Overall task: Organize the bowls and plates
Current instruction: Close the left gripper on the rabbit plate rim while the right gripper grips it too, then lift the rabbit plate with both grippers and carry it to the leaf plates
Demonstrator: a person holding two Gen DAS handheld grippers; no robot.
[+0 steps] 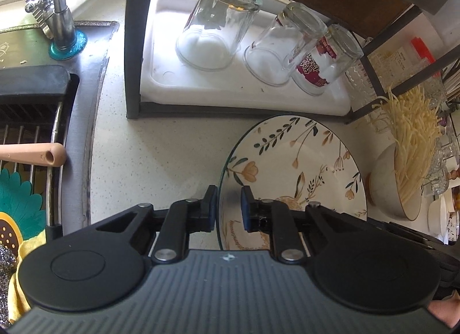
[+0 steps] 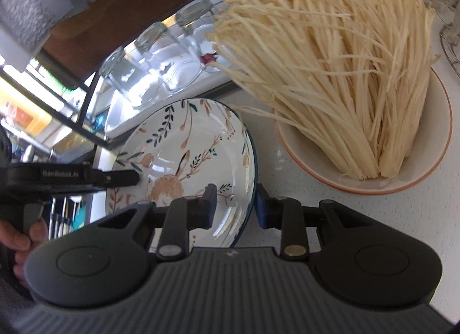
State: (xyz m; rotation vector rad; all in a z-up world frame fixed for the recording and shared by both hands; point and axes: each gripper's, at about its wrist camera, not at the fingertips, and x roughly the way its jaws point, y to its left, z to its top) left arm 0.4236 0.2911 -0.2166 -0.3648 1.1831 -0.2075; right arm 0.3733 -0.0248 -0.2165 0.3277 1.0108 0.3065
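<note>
Left wrist view showed the floral plate (image 1: 302,167) on the counter (image 1: 161,155), just before the rack of upturned glasses (image 1: 218,23), its rim between my left claw (image 1: 228,207) pads, which stood narrowly apart, not clearly pinching. My right claw (image 2: 235,204) likewise straddled the opposite rim, slightly spread. I judged uneven closing could tilt the plate into the bowl (image 2: 431,161) of enoki mushrooms (image 2: 330,61) beside it.

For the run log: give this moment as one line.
left gripper: straddles plate rim | right gripper: straddles opposite rim | bowl: mushrooms, untouched
</note>
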